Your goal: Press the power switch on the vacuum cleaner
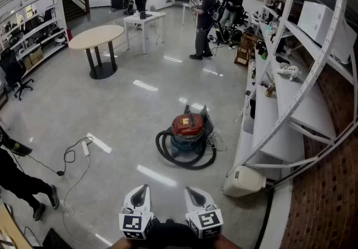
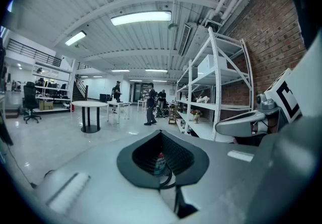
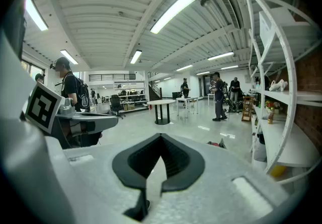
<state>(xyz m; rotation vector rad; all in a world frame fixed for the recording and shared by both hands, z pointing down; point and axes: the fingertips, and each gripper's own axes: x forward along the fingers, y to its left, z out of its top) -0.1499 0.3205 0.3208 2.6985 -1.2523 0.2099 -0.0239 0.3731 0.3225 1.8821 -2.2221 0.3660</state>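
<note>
The vacuum cleaner [image 1: 187,127] stands on the floor [image 1: 112,108] well ahead at 12 o'clock. That is almost in line with your right tongs [image 1: 194,193] and toward 1 o'clock from your left tongs [image 1: 140,193] — both closed on nothing. It sits upright, long axis vertical, red lid up, hose [image 1: 184,159] looped at its 6 o'clock side — the switch is too small to see.

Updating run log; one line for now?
left gripper shut | right gripper shut | red-topped blue vacuum cleaner on floor ahead, untouched
</note>
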